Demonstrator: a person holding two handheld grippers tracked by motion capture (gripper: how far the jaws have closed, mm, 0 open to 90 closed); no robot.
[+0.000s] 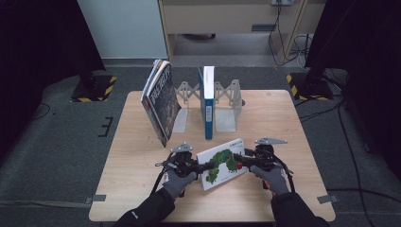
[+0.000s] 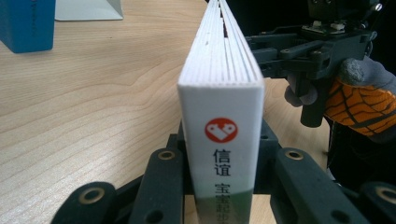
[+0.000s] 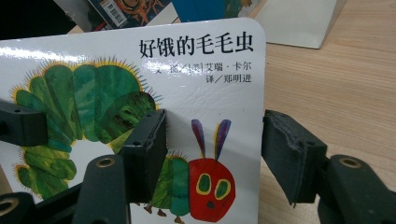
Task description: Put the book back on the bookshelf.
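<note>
Tabletop lies bare around the caterpillar book: left claw clamps its spine, right claw gapes astride its edge.

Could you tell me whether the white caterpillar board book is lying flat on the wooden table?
No, the white caterpillar board book is tilted, raised between both grippers.

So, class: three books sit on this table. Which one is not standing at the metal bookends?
The white caterpillar board book, held near the table's front edge between the two claws. The blue book stands upright between the bookends; the dark-covered book leans beside them.
</note>
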